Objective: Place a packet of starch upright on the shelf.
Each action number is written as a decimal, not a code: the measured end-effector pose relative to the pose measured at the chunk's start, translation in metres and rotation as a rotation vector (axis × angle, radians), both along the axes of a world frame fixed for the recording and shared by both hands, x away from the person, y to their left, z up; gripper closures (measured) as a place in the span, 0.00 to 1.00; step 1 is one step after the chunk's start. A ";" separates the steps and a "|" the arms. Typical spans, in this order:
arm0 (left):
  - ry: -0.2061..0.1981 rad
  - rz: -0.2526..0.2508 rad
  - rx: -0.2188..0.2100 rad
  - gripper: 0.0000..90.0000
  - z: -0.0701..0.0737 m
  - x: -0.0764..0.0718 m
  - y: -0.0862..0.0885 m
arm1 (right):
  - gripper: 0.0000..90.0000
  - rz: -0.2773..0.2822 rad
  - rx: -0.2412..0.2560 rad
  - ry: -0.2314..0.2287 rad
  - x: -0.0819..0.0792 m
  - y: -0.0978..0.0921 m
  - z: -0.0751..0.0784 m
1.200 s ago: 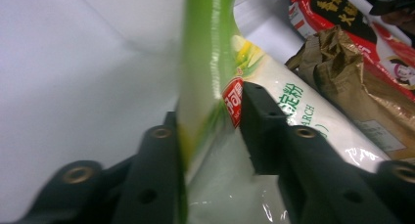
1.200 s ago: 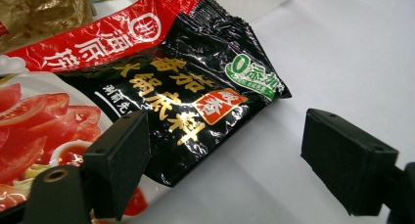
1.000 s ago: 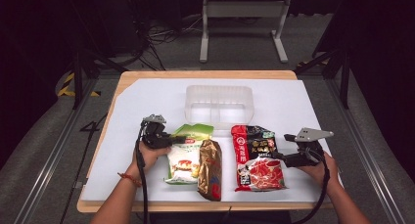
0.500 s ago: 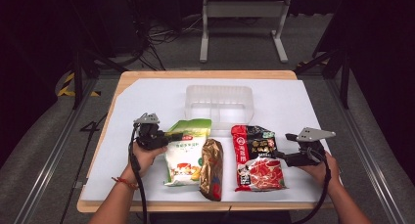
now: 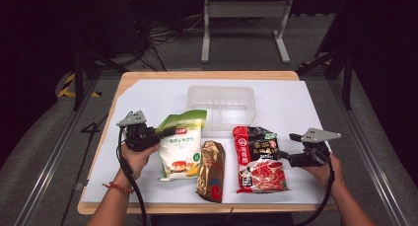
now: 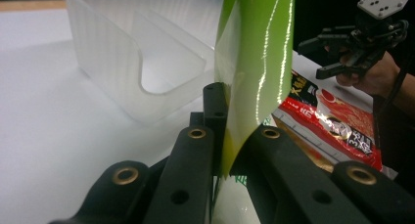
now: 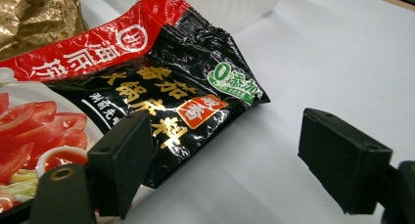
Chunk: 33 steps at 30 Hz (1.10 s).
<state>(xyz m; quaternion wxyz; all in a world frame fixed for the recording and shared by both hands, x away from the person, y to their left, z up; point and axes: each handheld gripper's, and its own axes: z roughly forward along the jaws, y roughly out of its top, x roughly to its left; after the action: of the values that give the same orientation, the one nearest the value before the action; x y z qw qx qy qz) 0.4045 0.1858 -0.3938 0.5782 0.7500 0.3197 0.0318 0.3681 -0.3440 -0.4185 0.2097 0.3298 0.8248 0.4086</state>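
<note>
The left gripper view shows what the high view cannot: the left gripper [image 6: 230,150] has its fingers clamped on the lower edge of the green pouch [image 6: 254,53], whose top stands lifted off the bench [image 5: 148,95]. From above, that pouch [image 5: 180,144] lies at 9 o'clock of the gold pouch [image 5: 211,170], below the clear tray [image 5: 224,105]. The right gripper [image 7: 225,160] holds its fingers wide, one over the red-and-black packet [image 7: 147,82], pointing toward 9 o'clock, hand low on the bench.
</note>
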 end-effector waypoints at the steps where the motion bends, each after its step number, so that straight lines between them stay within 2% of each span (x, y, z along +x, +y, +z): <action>1: -0.012 0.001 -0.007 1.00 0.002 -0.001 0.001 | 0.23 -0.001 0.000 -0.002 0.000 0.000 0.000; 12: -0.121 0.058 -0.054 1.00 0.021 -0.017 0.008 | 0.24 -0.023 0.014 -0.007 0.000 -0.004 0.001; 18: -0.165 0.083 -0.050 1.00 0.030 -0.024 0.008 | 0.24 -0.024 0.018 -0.005 0.000 -0.005 0.001; 25: -0.193 0.135 -0.073 1.00 0.039 -0.029 0.017 | 0.24 -0.037 0.034 -0.024 -0.001 -0.010 0.004; 28: -0.202 0.137 -0.082 1.00 0.042 -0.030 0.017 | 0.24 -0.041 0.036 -0.023 -0.001 -0.011 0.004; 33: -0.223 0.131 -0.121 1.00 0.055 -0.032 0.009 | 0.24 -0.050 0.044 -0.015 0.000 -0.012 0.003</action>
<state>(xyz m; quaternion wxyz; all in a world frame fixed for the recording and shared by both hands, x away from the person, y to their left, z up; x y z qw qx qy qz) 0.3723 0.1944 -0.3384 0.6508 0.6832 0.3033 0.1333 0.3678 -0.3558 -0.4156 0.2189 0.3518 0.8055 0.4237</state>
